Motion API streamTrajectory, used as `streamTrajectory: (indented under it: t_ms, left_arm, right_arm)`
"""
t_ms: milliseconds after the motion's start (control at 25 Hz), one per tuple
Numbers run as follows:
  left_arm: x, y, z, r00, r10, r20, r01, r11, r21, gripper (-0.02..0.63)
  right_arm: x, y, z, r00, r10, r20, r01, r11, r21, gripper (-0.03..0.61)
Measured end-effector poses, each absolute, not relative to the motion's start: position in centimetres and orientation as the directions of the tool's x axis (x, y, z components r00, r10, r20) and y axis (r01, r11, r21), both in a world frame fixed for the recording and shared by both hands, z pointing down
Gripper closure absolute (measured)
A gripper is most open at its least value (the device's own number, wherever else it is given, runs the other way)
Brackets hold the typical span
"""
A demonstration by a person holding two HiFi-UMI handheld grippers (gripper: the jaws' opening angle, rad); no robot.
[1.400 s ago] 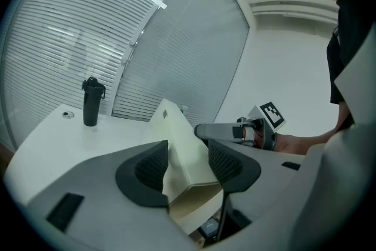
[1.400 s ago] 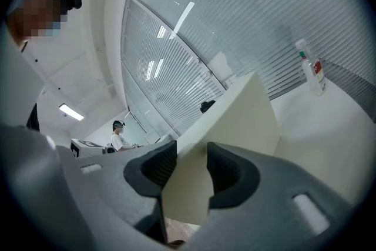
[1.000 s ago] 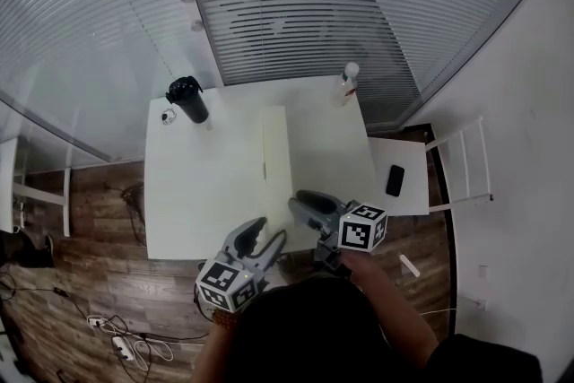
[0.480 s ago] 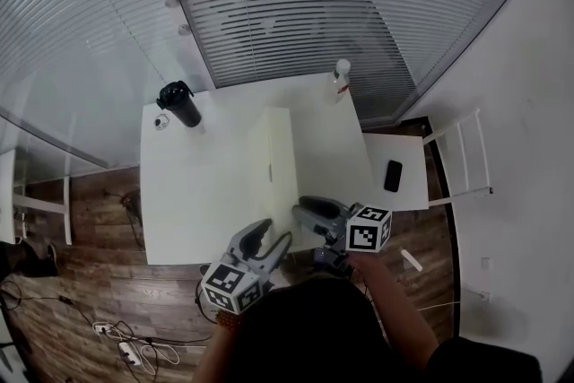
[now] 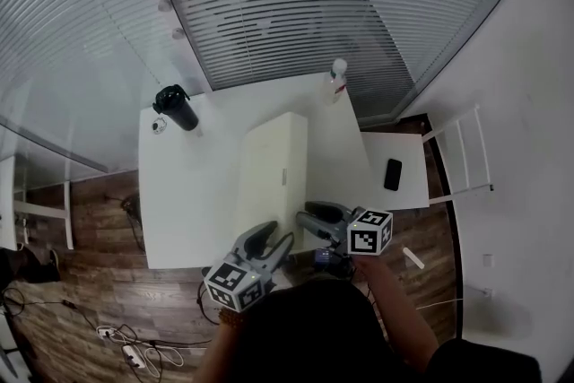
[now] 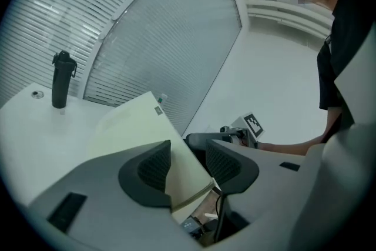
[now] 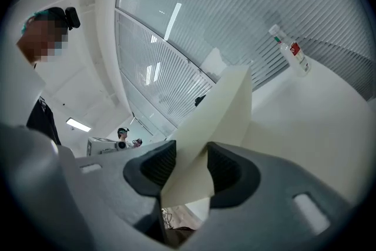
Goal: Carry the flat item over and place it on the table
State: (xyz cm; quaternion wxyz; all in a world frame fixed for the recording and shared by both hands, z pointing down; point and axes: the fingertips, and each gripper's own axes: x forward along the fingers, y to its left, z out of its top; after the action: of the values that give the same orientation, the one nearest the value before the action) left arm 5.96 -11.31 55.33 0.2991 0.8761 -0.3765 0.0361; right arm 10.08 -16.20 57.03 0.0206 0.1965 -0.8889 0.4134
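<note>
- The flat item (image 5: 273, 175), a cream panel, hangs lengthwise over the white table (image 5: 188, 193), with its near end at the table's front edge.
- It is held at that near end from both sides, judged so that a long, thin piece stays level and controlled.
- Left gripper (image 6: 188, 156): jaws clamped on the panel's near corner.
- Right gripper (image 7: 192, 164): jaws pinched on the opposite near edge.
- Whether the far end touches the tabletop cannot be told.
- The black bottle (image 5: 178, 106) and spray bottle (image 5: 337, 76) stand well apart from the panel.
</note>
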Motion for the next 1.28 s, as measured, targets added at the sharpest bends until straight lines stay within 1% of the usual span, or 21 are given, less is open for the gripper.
streamTrajectory:
  t_ms: [160, 280, 560, 680, 800, 840, 960, 1120, 1240, 1280]
  left_arm:
    - [6.0, -11.8, 56.5, 0.703, -0.635, 0.319, -0.696, -0.524, 0.492, 0.428]
    - [6.4, -11.9, 57.8, 0.705, -0.609, 0.364, -0.703, -0.533, 0.47, 0.429]
    - [6.2, -12.3, 60.1, 0.691, -0.599, 0.404, -0.718, -0.507, 0.476, 0.428]
    - [6.2, -12.5, 60.6, 0.688, -0.596, 0.415, -0.722, -0.502, 0.476, 0.43]
    - [6.5, -12.7, 61.1, 0.692, -0.597, 0.406, -0.717, -0.499, 0.488, 0.428]
    - [6.3, -12.8, 61.3, 0.682, -0.609, 0.406, -0.725, -0.489, 0.485, 0.428]
    - [5.0, -12.7, 62.0, 0.651, -0.629, 0.426, -0.753, -0.46, 0.472, 0.428]
    - [3.0, -12.4, 62.4, 0.612, -0.651, 0.449, -0.783, -0.42, 0.459, 0.428]
    - [0.5, -12.1, 63.3, 0.556, -0.683, 0.473, -0.819, -0.356, 0.449, 0.428]
    - [-0.6, -11.9, 63.7, 0.53, -0.694, 0.487, -0.836, -0.333, 0.436, 0.428]
  right_arm:
    - [9.7, -16.8, 58.7, -0.918, -0.361, 0.165, -0.343, 0.514, -0.786, 0.419]
    - [9.3, -17.1, 60.4, -0.92, -0.345, 0.186, -0.346, 0.493, -0.798, 0.428]
    - [8.4, -17.6, 63.3, -0.92, -0.349, 0.177, -0.32, 0.41, -0.854, 0.44]
    - [7.9, -17.5, 63.7, -0.92, -0.346, 0.183, -0.323, 0.405, -0.855, 0.443]
    - [7.0, -16.8, 63.1, -0.933, -0.324, 0.156, -0.289, 0.42, -0.86, 0.434]
    - [6.9, -16.8, 63.2, -0.93, -0.327, 0.166, -0.302, 0.429, -0.851, 0.443]
    - [7.9, -16.9, 64.3, -0.916, -0.324, 0.237, -0.372, 0.46, -0.806, 0.436]
    - [9.7, -17.2, 65.5, -0.898, -0.359, 0.255, -0.395, 0.404, -0.825, 0.435]
    - [10.5, -17.1, 66.4, -0.879, -0.378, 0.289, -0.435, 0.394, -0.81, 0.433]
    - [10.7, -17.1, 66.5, -0.876, -0.38, 0.296, -0.444, 0.397, -0.804, 0.421]
